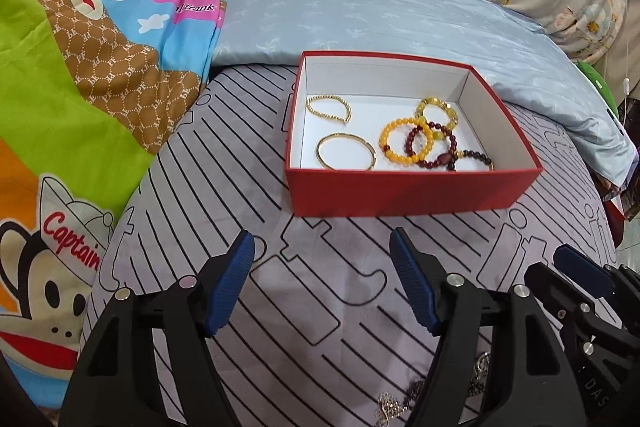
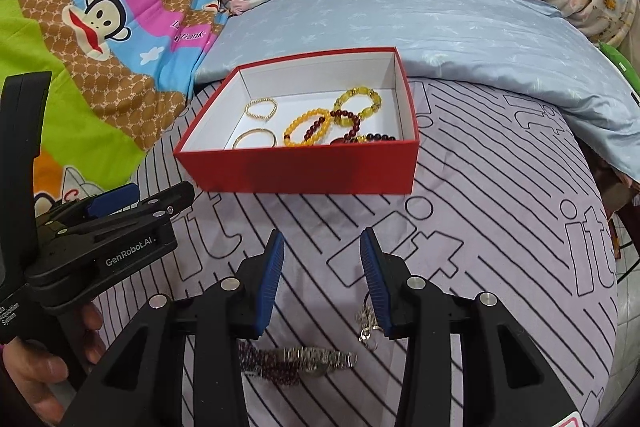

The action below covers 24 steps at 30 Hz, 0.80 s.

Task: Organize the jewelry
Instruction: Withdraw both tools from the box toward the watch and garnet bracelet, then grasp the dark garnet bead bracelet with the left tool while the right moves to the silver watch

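1. Currently the open red cardboard box with white lining (image 1: 416,193) rests on the lilac bedsheet with black line print (image 1: 320,287).
2. Inside it lie a plain gold bangle (image 1: 346,151), a thin gold bead bracelet (image 1: 329,109), a yellow bead bracelet (image 1: 406,141) and a dark red bead bracelet (image 1: 434,145).
3. Left gripper (image 1: 322,283): jaws spread wide, nothing between them.
4. Right gripper (image 2: 322,281): jaws parted, empty, above a silver metal watch (image 2: 316,361) and a small silver chain (image 2: 366,325) on the sheet.
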Available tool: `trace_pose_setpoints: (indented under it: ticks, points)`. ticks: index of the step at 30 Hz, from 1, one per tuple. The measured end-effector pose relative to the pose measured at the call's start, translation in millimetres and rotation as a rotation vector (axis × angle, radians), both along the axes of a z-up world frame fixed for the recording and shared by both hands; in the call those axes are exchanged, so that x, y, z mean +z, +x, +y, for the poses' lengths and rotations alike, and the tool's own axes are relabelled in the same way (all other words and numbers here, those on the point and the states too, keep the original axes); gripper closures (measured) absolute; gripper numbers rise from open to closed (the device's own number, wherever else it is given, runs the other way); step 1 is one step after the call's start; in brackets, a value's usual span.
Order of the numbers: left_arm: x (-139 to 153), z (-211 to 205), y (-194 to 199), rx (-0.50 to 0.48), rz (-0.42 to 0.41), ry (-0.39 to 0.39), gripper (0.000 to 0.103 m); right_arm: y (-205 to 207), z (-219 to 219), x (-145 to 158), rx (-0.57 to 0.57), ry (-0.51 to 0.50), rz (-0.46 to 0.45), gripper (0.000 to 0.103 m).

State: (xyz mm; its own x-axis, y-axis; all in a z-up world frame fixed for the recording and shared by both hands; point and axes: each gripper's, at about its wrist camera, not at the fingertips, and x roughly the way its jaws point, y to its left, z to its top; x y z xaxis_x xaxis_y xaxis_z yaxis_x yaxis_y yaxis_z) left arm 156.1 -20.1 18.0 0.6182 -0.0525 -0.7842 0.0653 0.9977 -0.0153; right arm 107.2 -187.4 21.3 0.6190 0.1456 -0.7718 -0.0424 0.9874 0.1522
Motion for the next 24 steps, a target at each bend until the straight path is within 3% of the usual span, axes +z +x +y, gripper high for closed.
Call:
trace_pose_setpoints:
  ticks: [16,24]
  points:
    - [-14,-1,-33,-0.021,0.044,0.019,0.037,-35,-10,-12,-0.013,0.006,0.034,0.064]
    - [-25,-5,-61,-0.096,0.091,-0.032,0.035,-54,-24,-20,-0.038,0.005,0.058,0.064]
